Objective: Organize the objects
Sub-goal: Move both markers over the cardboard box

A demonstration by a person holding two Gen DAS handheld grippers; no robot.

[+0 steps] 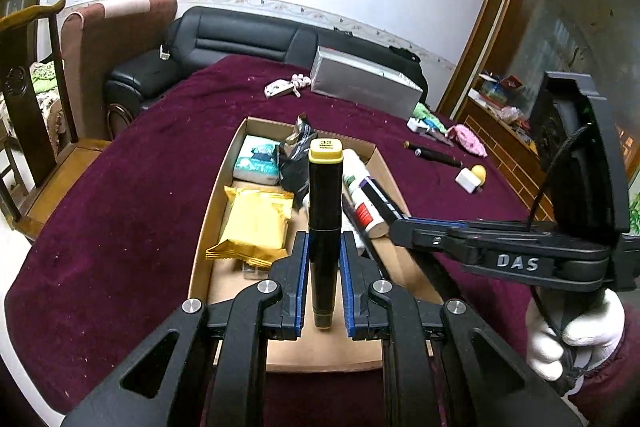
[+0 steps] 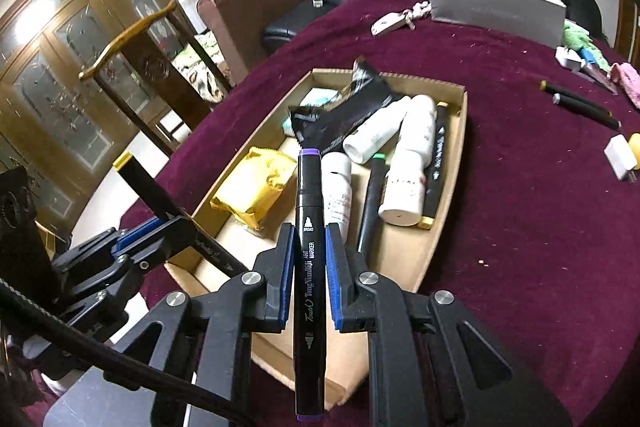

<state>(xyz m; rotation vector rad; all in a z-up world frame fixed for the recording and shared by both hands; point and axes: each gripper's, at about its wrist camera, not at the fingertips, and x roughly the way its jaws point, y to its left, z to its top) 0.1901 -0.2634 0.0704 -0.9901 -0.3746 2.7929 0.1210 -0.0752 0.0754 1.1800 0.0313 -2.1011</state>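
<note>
A shallow cardboard box (image 1: 224,183) (image 2: 452,187) sits on the maroon tablecloth, holding snack packets, white bottles (image 2: 412,163) and markers. My left gripper (image 1: 324,243) is shut on a black marker with a yellow cap (image 1: 325,211), held above the box. My right gripper (image 2: 308,239) is shut on a black marker with a purple cap (image 2: 309,227), held above the box's near end. In the left wrist view the right gripper (image 1: 404,227) reaches in from the right. In the right wrist view the left gripper (image 2: 168,231) shows at the left with its marker.
Loose on the cloth to the right: a black pen (image 2: 580,105), a white adapter (image 2: 620,155) beside a yellow ball, a pink item (image 1: 468,139). A silver box (image 1: 360,79) and white keys lie at the far edge. A sofa and chairs stand behind.
</note>
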